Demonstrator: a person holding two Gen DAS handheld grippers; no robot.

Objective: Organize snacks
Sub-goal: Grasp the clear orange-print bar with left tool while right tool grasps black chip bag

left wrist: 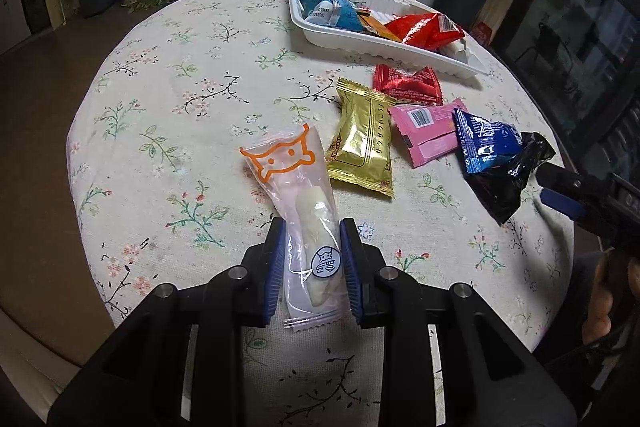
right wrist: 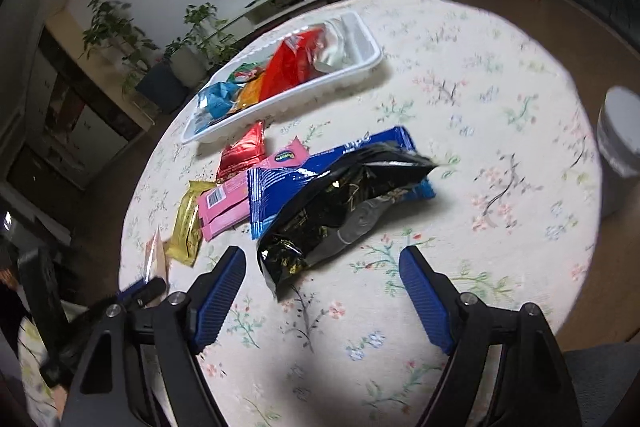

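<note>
The clear snack (left wrist: 306,227) is sitting on the table (left wrist: 168,99), pinched by the left hand-held gripper (left wrist: 313,259). Right hand-held gripper (right wrist: 322,291) is hanging wide apart by the black bag (right wrist: 344,211). Tray (left wrist: 384,45) is holding maybe four; five-ish loose snacks left.

Dim indoor light, fisheye-bent edges, right wrist view blurred, glare on foil
</note>
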